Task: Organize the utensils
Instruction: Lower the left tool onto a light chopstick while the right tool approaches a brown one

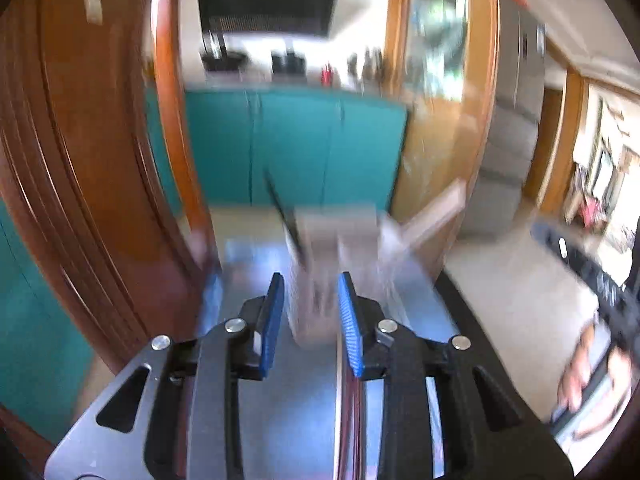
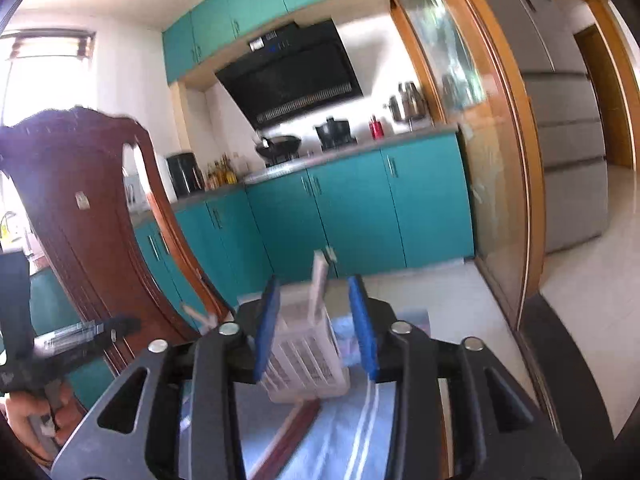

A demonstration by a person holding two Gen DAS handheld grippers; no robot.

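Note:
A white slotted utensil basket stands on a blue striped cloth, with a pale utensil handle sticking up out of it. My right gripper is open, its blue pads either side of the basket and short of it. In the left wrist view the same basket is blurred, with a dark handle and a pale handle leaning out. My left gripper is open and empty just before the basket. A dark red stick-like utensil lies on the cloth in front of the basket.
A carved dark wooden chair back stands close on the left. Teal kitchen cabinets, a wooden door frame and a grey fridge lie beyond. The other hand-held gripper shows at the left edge, and at the right edge.

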